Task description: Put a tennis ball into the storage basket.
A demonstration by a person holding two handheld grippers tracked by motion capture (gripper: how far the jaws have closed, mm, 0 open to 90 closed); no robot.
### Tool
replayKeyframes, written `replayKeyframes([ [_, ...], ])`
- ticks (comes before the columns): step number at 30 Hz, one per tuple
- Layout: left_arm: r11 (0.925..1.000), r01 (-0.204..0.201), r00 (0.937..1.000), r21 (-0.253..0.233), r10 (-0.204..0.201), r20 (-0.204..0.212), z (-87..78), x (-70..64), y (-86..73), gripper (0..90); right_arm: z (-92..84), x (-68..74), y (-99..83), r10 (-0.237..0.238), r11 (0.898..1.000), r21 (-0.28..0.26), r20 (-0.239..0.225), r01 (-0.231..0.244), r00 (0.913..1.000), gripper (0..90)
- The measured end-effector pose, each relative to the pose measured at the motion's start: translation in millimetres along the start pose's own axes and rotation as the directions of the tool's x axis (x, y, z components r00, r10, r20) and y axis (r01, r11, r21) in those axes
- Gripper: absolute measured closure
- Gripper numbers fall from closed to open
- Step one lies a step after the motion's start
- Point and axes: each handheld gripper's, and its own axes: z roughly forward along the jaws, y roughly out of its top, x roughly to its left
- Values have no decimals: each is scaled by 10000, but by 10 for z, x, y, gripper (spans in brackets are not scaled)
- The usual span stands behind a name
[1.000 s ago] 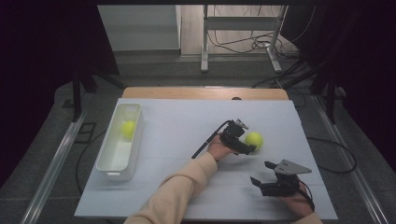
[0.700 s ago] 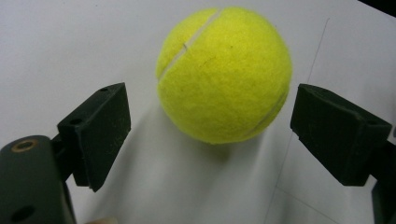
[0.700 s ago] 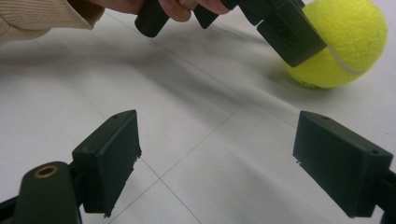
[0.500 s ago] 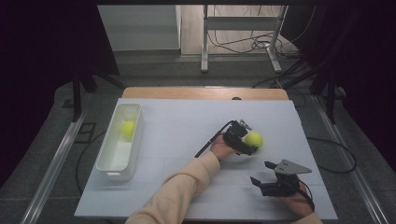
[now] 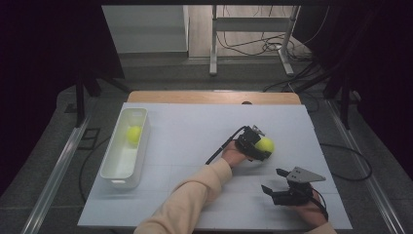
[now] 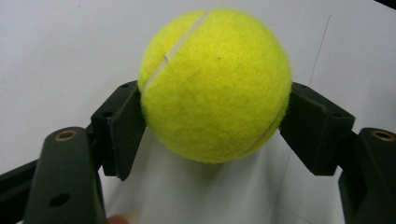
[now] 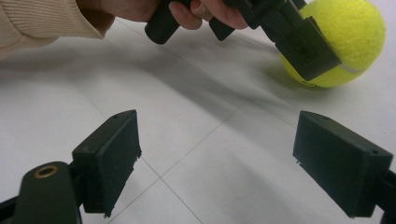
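1. High view is showing you two yellow balls: one ball in the bin [image 5: 133, 134] is already lying inside the white bin [image 5: 115, 171] at the left of the worktop [image 5: 195, 131], so I am judging that part of the sorting as done.
2. The tennis ball [image 5: 266, 145] is sitting right of the worktop's middle, well apart from the bin, and your left tongs [image 5: 262, 147] are reaching around it.
3. In the left gripper view, the tennis ball [image 6: 215, 84] is being pinched from both sides; your jaws have just been closing and both pads are now pressing into the felt. The grip is looking firm and centred.
4. The right gripper view is showing the ball [image 7: 340, 43] resting on the worktop under that grip, so the lift is not yet begun.
5. Your right tongs [image 5: 280, 184] are hovering near the worktop's front edge, standing wide apart and holding nothing.
6. What is remaining, as I am reading it: raising the ball, carrying it leftward across the worktop, and releasing it in the bin beside the other one.
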Motion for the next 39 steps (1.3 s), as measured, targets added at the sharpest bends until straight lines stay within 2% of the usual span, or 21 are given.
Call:
replayKeyframes([
  [5, 9999, -87, 9998, -56, 86, -158, -40, 6, 4, 273, -1, -1, 1, -4, 10000, -4, 9, 4, 10000, 151],
  [12, 9997, 18, 9996, -245, -25, -269, -126, 11, 6, 274, -1, -3, -2, 30, 10000, -62, -19, -30, 10000, 151],
  [17, 9995, -28, 9998, -312, 21, -220, -201, 4, -15, 275, -1, -2, -1, 22, 10000, -59, -13, -22, 10000, 151],
  [33, 9973, 291, 9994, -680, -304, -188, -465, 29, -156, 275, 1, -1, 0, -18, 10000, 4, 45, 18, 10000, 151],
  [39, 9973, 183, 9997, -714, -195, -161, -536, 12, -193, 275, 1, 0, 1, -28, 10000, 10, 57, 28, 10000, 151],
])
